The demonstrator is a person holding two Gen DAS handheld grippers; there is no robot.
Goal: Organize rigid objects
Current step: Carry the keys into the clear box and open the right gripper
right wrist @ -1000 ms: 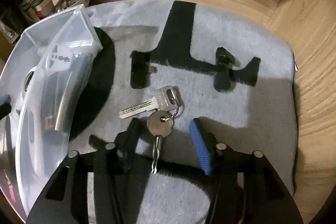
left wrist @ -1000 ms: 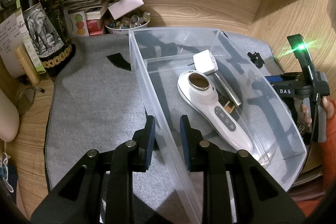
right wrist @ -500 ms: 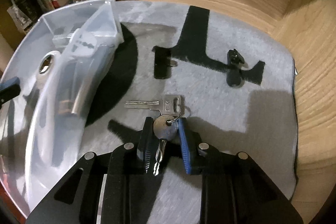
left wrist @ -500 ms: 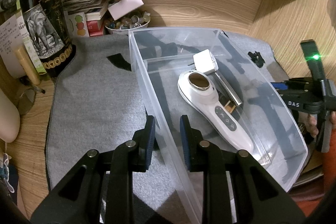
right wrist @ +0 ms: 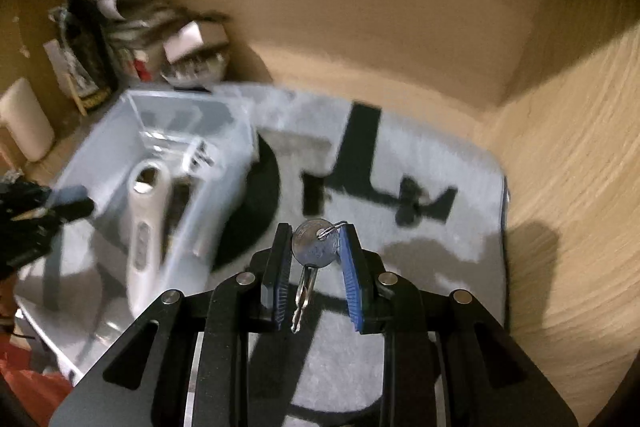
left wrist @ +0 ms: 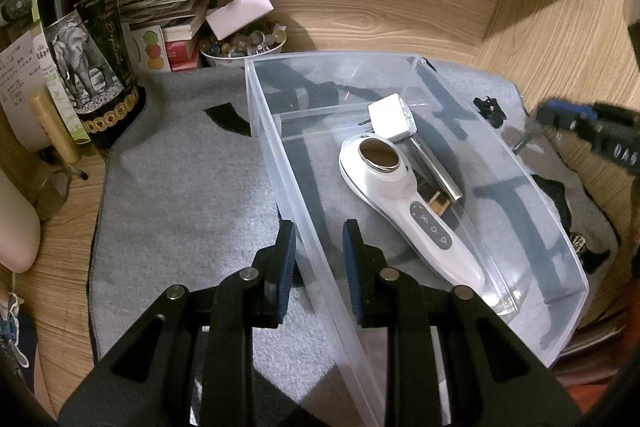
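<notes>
left tongs point(left wrist: 319, 259) are clamping the clear bin's point(left wrist: 532, 163) wall, probably steadying it. right tongs point(right wrist: 313, 259) are pinching the keys point(right wrist: 312, 247), likely heading binward.

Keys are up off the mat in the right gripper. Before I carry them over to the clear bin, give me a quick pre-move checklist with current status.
1. Right gripper pinching the keys: ok, round key head sits between the pads.
2. All keys lifted: cannot tell; one blade hangs below, the second key is hidden behind the pad.
3. Clear bin steadied: ok, left gripper is clamped on its near wall.
4. Drop space in bin: ok, bare floor shows around the white handheld device, white adapter and metal bar.
5. Remaining items: not ok, a black clip and another small black piece are left on the grey mat.
6. Image clarity: not ok, right view is motion-blurred.
</notes>
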